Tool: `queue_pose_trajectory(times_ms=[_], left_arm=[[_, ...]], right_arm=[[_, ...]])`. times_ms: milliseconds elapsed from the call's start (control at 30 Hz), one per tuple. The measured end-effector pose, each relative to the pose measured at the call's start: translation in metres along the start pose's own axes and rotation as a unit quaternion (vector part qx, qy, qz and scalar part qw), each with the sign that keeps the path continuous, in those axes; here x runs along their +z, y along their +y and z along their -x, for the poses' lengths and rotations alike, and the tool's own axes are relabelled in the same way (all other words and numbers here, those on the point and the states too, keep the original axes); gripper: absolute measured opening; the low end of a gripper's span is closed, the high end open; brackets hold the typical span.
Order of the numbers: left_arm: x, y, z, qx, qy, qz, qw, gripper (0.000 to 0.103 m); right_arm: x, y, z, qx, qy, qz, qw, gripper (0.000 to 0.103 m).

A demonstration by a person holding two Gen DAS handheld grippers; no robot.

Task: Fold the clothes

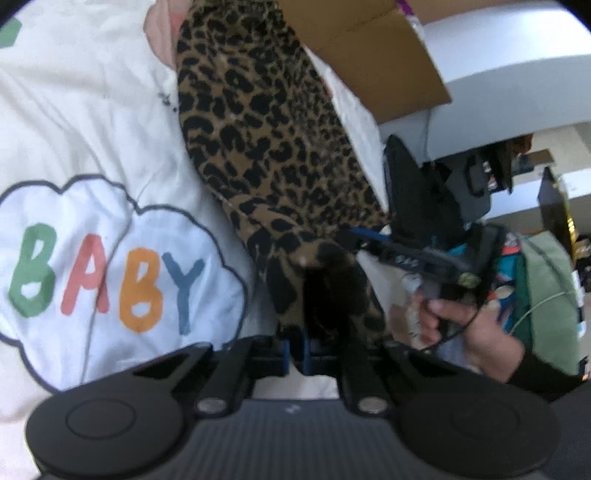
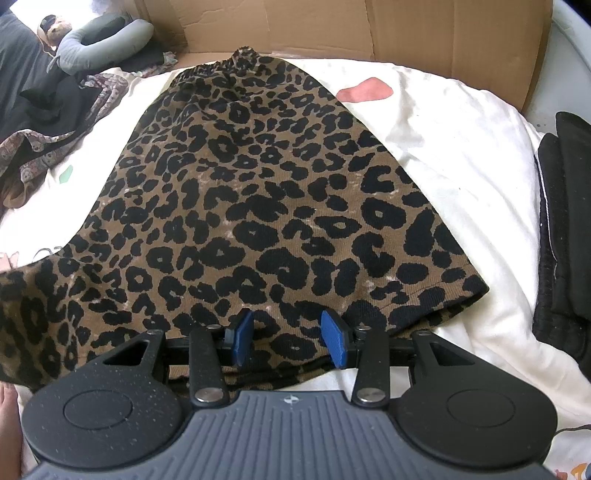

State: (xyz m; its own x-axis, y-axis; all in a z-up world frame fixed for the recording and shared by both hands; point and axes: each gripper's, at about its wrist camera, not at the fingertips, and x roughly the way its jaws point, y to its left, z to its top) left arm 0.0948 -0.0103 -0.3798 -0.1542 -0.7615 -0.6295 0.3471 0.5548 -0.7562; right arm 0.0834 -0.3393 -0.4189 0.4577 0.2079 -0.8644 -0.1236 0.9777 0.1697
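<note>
A leopard-print skirt [image 2: 258, 192] lies spread on a white blanket [image 2: 443, 147], its elastic waist at the far end and its hem nearest me. My right gripper [image 2: 288, 338] stands open over the hem, blue pads [image 2: 242, 339] apart, the cloth lying flat between them. In the left wrist view the same skirt [image 1: 266, 140] runs away from me, and its near corner is bunched up in my left gripper [image 1: 297, 350], which is shut on it. The right gripper [image 1: 360, 238] also shows there at the skirt's right edge, held by a hand [image 1: 465, 328].
A cardboard box wall [image 2: 295, 26] stands behind the blanket. Black clothes [image 2: 565, 221] are stacked at the right, patterned clothes [image 2: 55, 122] and a grey neck pillow [image 2: 107, 40] at the left. The blanket bears a "BABY" cloud print [image 1: 103, 280]. A green backpack [image 1: 546, 288] sits beyond the bed.
</note>
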Motion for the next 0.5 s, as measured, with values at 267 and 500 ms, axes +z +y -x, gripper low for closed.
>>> queue_pose_trajectory(times_ms=[267,500], left_arm=[[0.003,0.004,0.013,0.009,-0.011,-0.005,0.9999,0.007],[0.007,-0.007,0.003,0.073,-0.033,-0.074,0.9941,0.048]], right_arm=[[0.0,-0.001,0.001,0.001,-0.003,-0.002,1.0,0.048],[-0.001,-0.001,0.0,0.001,-0.003,0.002,1.0,0.048]])
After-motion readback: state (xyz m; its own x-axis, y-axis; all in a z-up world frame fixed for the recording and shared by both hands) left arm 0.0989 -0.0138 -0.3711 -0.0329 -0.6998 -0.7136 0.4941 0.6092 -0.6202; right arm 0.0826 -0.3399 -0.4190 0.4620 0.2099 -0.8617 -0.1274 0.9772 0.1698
